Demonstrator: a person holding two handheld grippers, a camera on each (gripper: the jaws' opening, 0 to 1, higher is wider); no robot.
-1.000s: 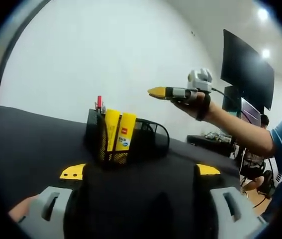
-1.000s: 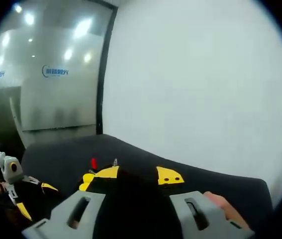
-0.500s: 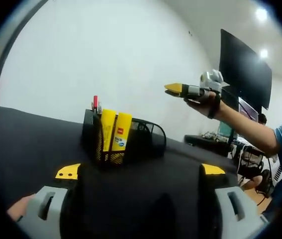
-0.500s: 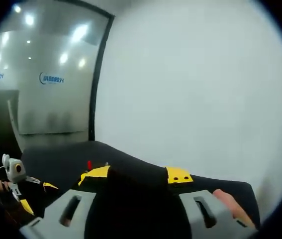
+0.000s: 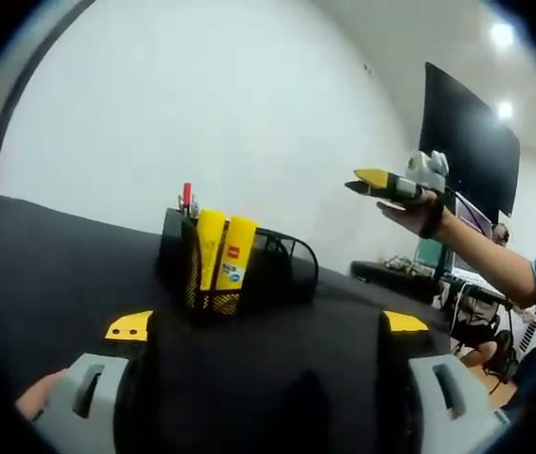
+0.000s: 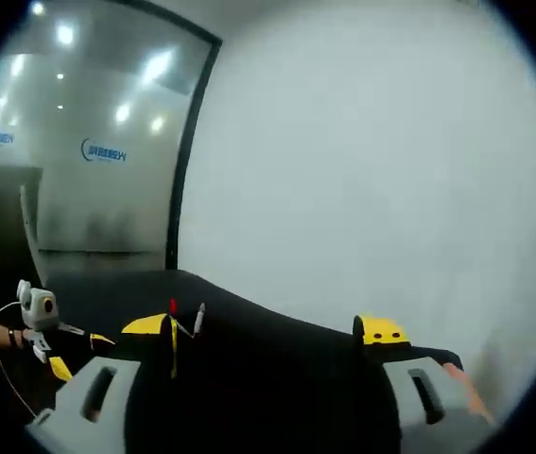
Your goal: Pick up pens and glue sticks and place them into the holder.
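While both grippers' jaws spread: 1 mesh holder (image 5: 239,274), 2 yellow glue sticks (image 5: 225,262), 2 pens (image 5: 188,199).

a plain white wall (image 5: 201,104) fills most of the background behind a black table surface (image 5: 41,265). a dark wall-mounted screen (image 5: 466,142) hangs at the right, round ceiling lights (image 5: 502,34) glowing above it. a glass partition (image 6: 69,151) with blue lettering reflects more lights.
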